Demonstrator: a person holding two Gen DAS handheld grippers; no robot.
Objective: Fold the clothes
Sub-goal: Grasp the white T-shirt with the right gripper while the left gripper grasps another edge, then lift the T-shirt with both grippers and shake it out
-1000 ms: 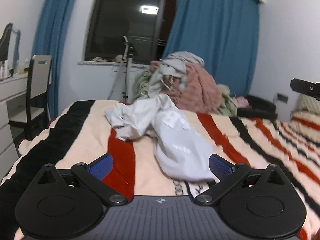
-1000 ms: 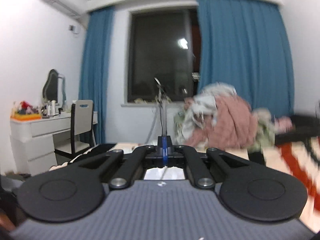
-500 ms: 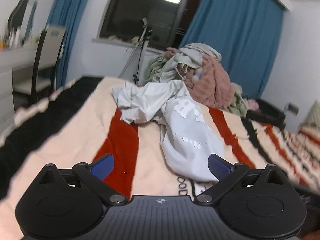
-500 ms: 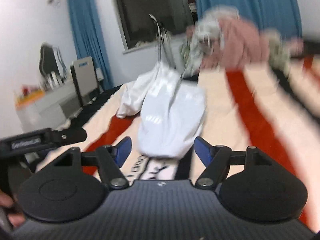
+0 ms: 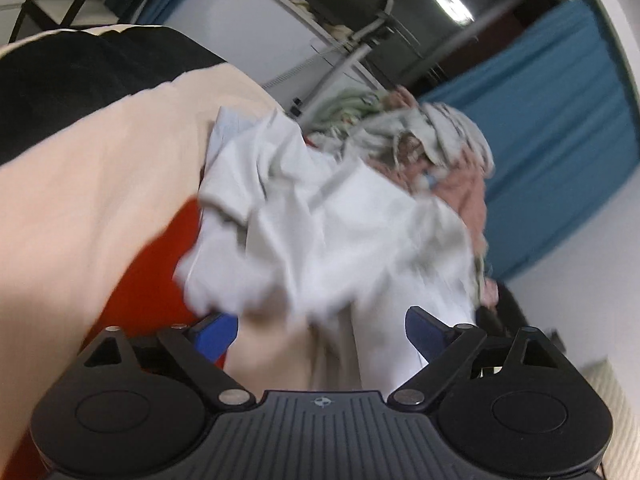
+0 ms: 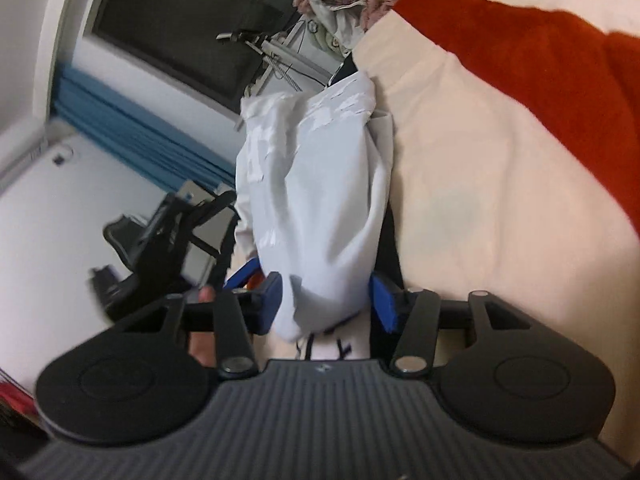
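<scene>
Where both tools were raised a second ago: both now low at the crumpled white cotton garment (image 6: 316,200) on the striped fleece bed blanket (image 6: 480,160).
Right hand-held gripper (image 6: 326,300): closing around the hem, pads not yet pressing.
Left hand-held gripper (image 5: 320,326): wide, narrowing, empty.
Meaning: grasp beginning; folding not started.

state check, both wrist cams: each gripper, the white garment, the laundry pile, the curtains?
left gripper: jaws wide, closing, garment edge between, no pad contact seen.
right gripper: closing around the garment's near end.
white garment: crumpled, unfolded, on the striped blanket.
clothes pile: heaped, unfolded.
curtains: drawn aside.
</scene>
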